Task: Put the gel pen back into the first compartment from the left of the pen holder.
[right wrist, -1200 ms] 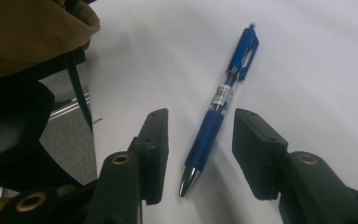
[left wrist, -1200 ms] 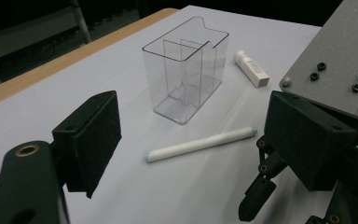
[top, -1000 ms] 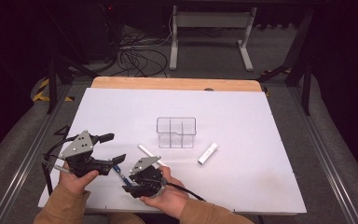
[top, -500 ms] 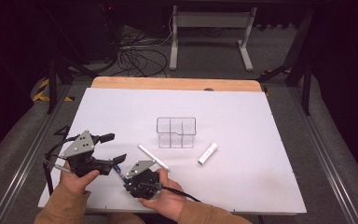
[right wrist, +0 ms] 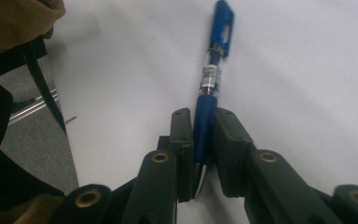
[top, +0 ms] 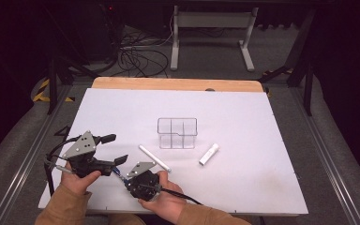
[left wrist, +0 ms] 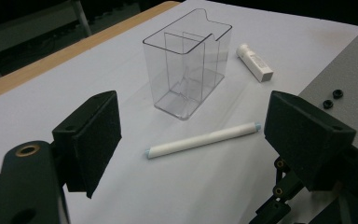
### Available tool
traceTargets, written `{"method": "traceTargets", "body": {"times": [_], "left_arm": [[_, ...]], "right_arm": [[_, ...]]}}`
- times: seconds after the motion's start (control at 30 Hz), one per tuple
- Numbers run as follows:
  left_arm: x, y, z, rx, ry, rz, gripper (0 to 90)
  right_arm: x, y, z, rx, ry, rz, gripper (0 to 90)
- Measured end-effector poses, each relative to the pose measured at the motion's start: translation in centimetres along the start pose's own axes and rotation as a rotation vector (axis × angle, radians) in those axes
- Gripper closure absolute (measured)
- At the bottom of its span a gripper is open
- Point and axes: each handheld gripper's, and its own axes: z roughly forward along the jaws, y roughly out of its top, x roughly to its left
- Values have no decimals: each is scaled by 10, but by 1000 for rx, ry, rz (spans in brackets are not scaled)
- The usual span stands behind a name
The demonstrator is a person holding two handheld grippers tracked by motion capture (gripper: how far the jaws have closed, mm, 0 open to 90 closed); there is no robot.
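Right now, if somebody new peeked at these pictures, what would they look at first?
Probably the blue pen, pinched between the jaws of the right gripper near the table's front edge. Next, the clear divided box mid-table, with a white stick before it and a white tube to its right.

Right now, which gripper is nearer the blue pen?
Right. The right gripper has just closed its fingers on the blue pen; the left gripper hangs open beside it, apart.
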Motion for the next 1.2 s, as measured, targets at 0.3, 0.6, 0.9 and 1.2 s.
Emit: {"method": "traceTargets", "body": {"times": [0.3,0.6,0.9,1.2], "left_arm": [[-1,0,-1,-2,-1,2,195],[0,1,-3,-10,4,5,195],[-2,3,-5,-20,7,9,195],[-2,4,-6,-25,7,6,196]], "right_arm": [[-1,0,-1,-3,-5,31,816],[-5,4,-20,-40,20,2,818],[-16,7,-51,-47,36,-51,818],[-29,12,-73,-39,62,-124,818]]}}
